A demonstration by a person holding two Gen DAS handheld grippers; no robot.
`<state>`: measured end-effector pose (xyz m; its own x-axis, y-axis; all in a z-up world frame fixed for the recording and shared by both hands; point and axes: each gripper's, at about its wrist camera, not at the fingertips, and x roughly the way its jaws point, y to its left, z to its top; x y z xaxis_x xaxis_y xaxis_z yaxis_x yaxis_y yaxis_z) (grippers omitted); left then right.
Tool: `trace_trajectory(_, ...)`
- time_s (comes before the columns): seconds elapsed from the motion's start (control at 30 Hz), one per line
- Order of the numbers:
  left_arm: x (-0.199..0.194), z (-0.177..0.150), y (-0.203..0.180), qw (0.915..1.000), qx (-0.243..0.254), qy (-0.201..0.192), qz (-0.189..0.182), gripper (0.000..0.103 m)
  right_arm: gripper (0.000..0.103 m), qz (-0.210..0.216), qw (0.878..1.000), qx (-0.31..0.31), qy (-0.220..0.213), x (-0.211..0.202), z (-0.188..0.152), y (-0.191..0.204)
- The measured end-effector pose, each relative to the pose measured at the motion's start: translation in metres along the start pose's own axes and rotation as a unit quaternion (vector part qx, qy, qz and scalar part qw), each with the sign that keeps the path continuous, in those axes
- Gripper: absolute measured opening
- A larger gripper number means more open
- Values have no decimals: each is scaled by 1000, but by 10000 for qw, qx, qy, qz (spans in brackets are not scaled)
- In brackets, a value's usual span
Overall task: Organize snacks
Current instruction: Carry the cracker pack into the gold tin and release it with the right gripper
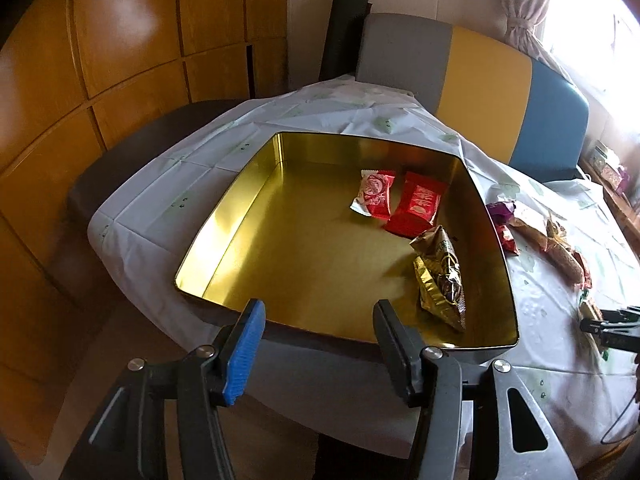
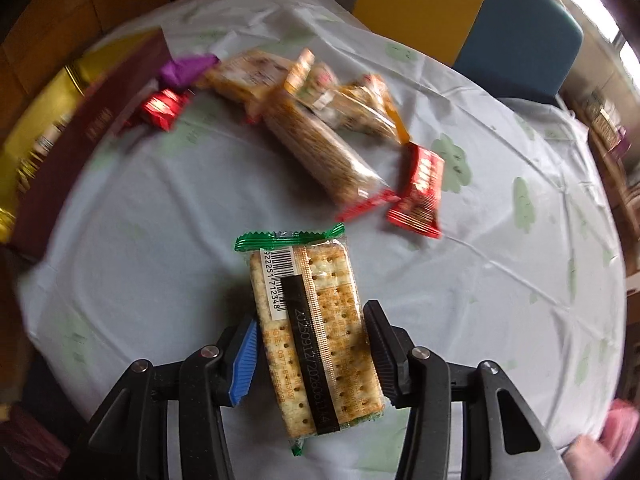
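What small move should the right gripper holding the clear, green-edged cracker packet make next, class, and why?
Probably carry the clear, green-edged cracker packet across to the open gold metal tin and lower it in. The right gripper is clamped on the packet above the white tablecloth; the tin holds only three wrapped snacks, with much bare floor. The left gripper is empty at the tin's near rim.

Black left gripper [image 1: 316, 344]: one blue ribbed pad, silver screws.
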<state>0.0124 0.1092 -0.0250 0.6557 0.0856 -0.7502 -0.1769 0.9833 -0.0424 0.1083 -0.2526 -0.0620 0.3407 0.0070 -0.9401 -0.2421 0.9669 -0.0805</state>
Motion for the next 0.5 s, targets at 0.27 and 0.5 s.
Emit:
trace_trajectory(0.27,-1,-2,14,9998,-153,-47,88,57,50,1389,9881,170,-643,-46,50,65)
trace_trajectory(0.5,-1,-5,31,9990,-371,-48,234,57,50,2613,9623,-111,-750,-61,88,168)
